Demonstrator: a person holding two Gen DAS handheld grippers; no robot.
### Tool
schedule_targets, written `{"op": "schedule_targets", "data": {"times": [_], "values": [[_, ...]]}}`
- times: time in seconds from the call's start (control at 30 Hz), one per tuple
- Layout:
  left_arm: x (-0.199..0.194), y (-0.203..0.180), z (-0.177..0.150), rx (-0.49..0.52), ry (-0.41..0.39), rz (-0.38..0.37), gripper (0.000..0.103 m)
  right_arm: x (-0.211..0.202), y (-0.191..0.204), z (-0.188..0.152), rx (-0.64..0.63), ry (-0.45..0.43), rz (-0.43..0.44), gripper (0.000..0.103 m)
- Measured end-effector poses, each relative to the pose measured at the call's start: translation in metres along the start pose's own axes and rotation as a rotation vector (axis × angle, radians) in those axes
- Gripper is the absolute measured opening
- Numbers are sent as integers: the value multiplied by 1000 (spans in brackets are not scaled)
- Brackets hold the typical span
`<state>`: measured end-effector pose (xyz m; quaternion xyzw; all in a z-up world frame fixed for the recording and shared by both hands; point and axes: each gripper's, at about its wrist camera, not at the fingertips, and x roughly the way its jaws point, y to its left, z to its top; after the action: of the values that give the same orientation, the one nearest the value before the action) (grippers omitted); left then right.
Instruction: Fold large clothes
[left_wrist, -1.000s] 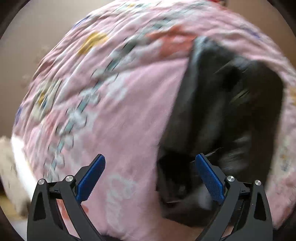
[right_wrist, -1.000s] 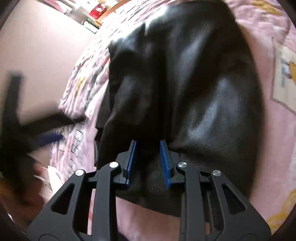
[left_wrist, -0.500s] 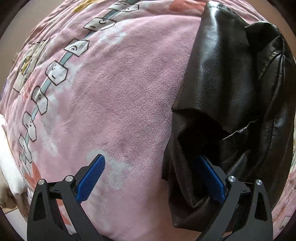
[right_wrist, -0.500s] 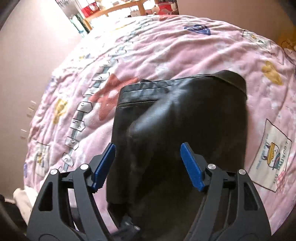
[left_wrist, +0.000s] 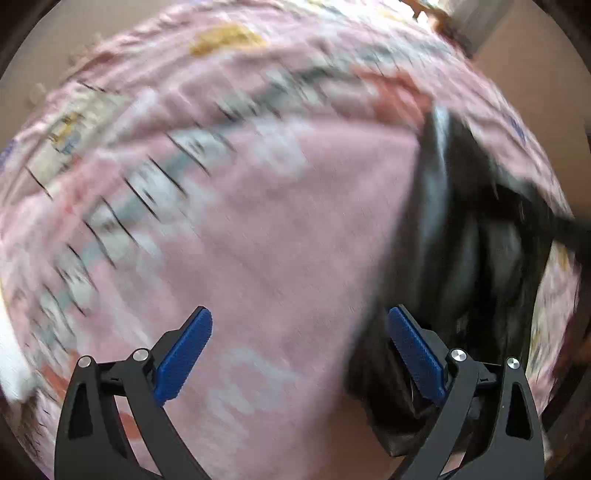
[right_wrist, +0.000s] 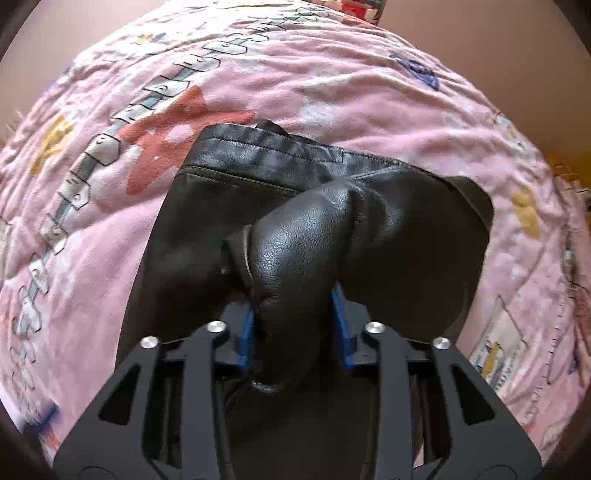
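A black leather jacket (right_wrist: 388, 229) lies folded on a pink patterned blanket (right_wrist: 332, 85). My right gripper (right_wrist: 295, 325) is shut on a thick bunched fold of the jacket and holds it raised above the rest of the garment. In the blurred left wrist view the jacket (left_wrist: 461, 240) is at the right. My left gripper (left_wrist: 299, 350) is open and empty over the blanket (left_wrist: 258, 221), its right finger (left_wrist: 413, 347) beside the jacket's near edge.
The blanket covers a bed and falls away at the left edge (right_wrist: 14, 332). A beige wall (right_wrist: 498, 33) is behind the bed. Cluttered items (right_wrist: 362, 7) show at the far top.
My right gripper has closed on a fold of the jacket and lifted it. My left gripper has pulled its right finger out of the jacket edge and is moving, still open.
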<state>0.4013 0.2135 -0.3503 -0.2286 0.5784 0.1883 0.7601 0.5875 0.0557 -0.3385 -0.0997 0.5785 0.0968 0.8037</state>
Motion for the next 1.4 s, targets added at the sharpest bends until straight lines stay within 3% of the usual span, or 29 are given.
{"op": "schedule_targets", "data": {"times": [0.1, 0.23, 0.3, 0.37, 0.5, 0.63, 0.77, 0.83, 0.93, 1.03, 1.13, 1.27, 1.33, 1.4], "values": [[14, -7, 32, 28, -20, 52, 93, -4, -21, -4, 89, -20, 119, 29], [65, -30, 68, 44, 35, -27, 93, -14, -40, -11, 166, -60, 271, 29], [89, -52, 75, 116, 36, 72, 93, -23, -47, -15, 203, -82, 341, 29], [114, -71, 71, 207, 75, 145, 94, -38, -41, -16, 147, -123, 324, 28], [124, -87, 69, 244, 67, 180, 94, -55, -21, -13, 50, -153, 351, 28], [117, -105, 58, 259, 14, 136, 85, -57, 4, -9, -9, -134, 406, 28], [129, -103, 58, 210, 23, 66, 85, -40, 23, -4, -33, -112, 394, 29], [126, -101, 58, 221, 22, 40, 85, -23, 24, 1, 34, -77, 421, 29], [105, -77, 64, 185, 21, -18, 72, -7, 39, 13, -8, -7, 405, 29], [76, -53, 65, 124, -3, -40, 71, 13, 59, 25, -84, 74, 377, 29], [38, -43, 56, 72, 19, -136, 72, 36, 74, 37, -131, 199, 406, 33], [7, -69, 34, 135, 48, -207, 76, 59, 98, 49, -309, 374, 336, 36], [8, -89, 21, 189, 46, -163, 81, 67, 103, 52, -349, 446, 306, 37], [30, -103, 3, 210, 115, -78, 82, 75, 101, 54, -332, 500, 301, 40]]}}
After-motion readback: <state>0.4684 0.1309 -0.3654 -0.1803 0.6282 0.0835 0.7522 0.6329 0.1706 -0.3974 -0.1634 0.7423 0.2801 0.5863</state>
